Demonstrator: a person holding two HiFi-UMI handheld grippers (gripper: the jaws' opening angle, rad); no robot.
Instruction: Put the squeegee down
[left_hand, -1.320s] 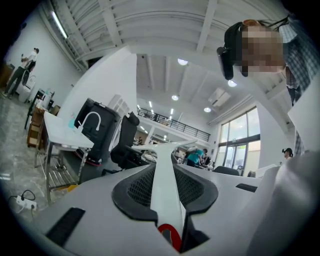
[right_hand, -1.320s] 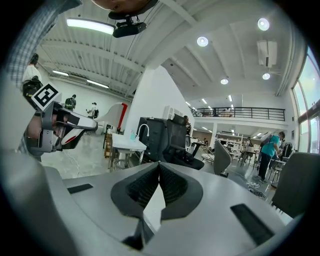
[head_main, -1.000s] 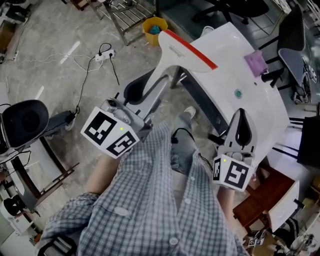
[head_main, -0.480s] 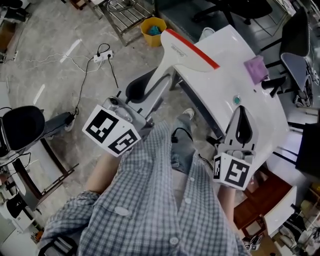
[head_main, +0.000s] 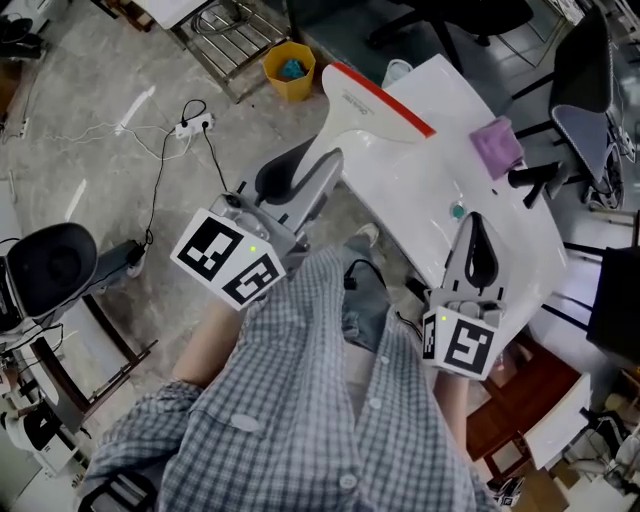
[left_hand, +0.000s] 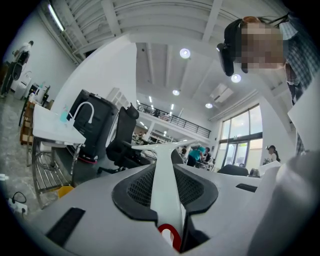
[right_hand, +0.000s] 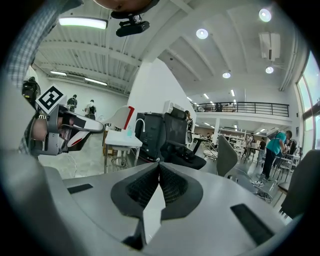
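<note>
- The left gripper (head_main: 298, 182) has its jaws pinching the handle of the squeegee (head_main: 372, 98). The right gripper (head_main: 478, 245) has its jaws pressed together on nothing.
- From the left jaws, the long axis of the handle runs straight ahead to the wide head with the red blade.
- This head lies at the edge of the white surface (head_main: 525, 235). I judge that the free place is to its right, before the purple cloth (head_main: 495, 147).
</note>
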